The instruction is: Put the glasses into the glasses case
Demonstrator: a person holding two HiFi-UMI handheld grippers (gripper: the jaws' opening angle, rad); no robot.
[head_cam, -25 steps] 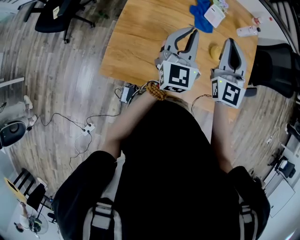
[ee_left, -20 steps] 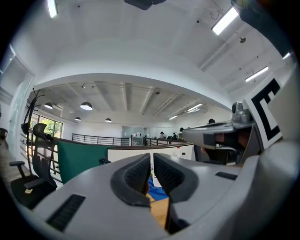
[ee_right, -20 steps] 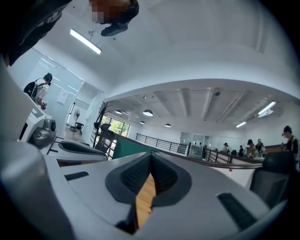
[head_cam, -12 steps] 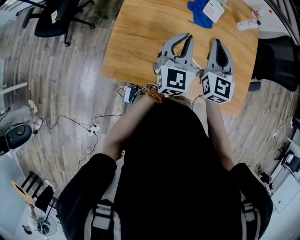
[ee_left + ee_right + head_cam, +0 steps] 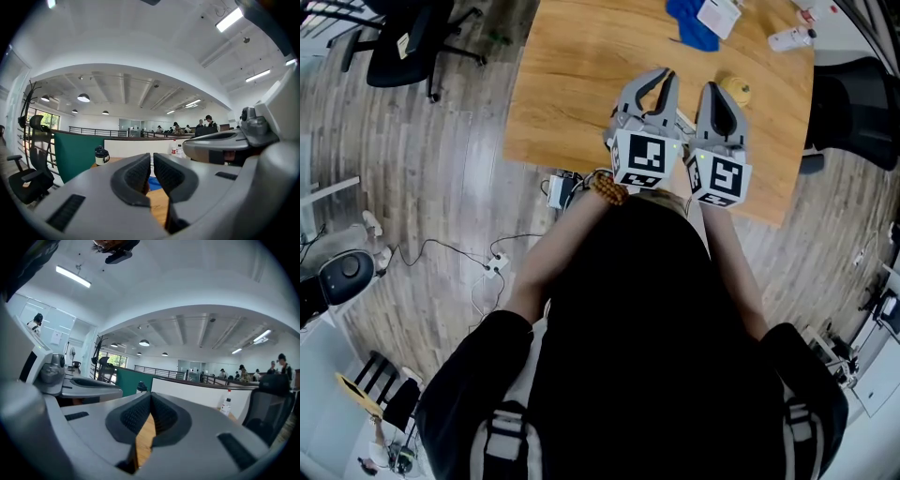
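Observation:
I cannot make out any glasses or glasses case in these views. On the wooden table [image 5: 572, 84], a blue cloth-like thing [image 5: 689, 26] lies at the far edge with a white card [image 5: 717, 14] on it. A small yellow object [image 5: 737, 91] sits just right of my right gripper [image 5: 714, 87]. My left gripper [image 5: 667, 74] hovers beside it over the table's near part. Both point away from me, side by side, almost touching. The left gripper [image 5: 152, 161] has its pads together with nothing between them. The right gripper [image 5: 151, 401] is also shut and empty.
A white bottle [image 5: 791, 38] lies at the table's far right corner. Black office chairs stand at the left [image 5: 412, 37] and right [image 5: 853, 112] of the table. Cables and a power strip [image 5: 492, 267] lie on the wood floor by the near edge.
Both grippers have sunk and drawn in. The right one slid left until it sits next to the left one, uncovering the yellow object. Their jaws have stayed closed.

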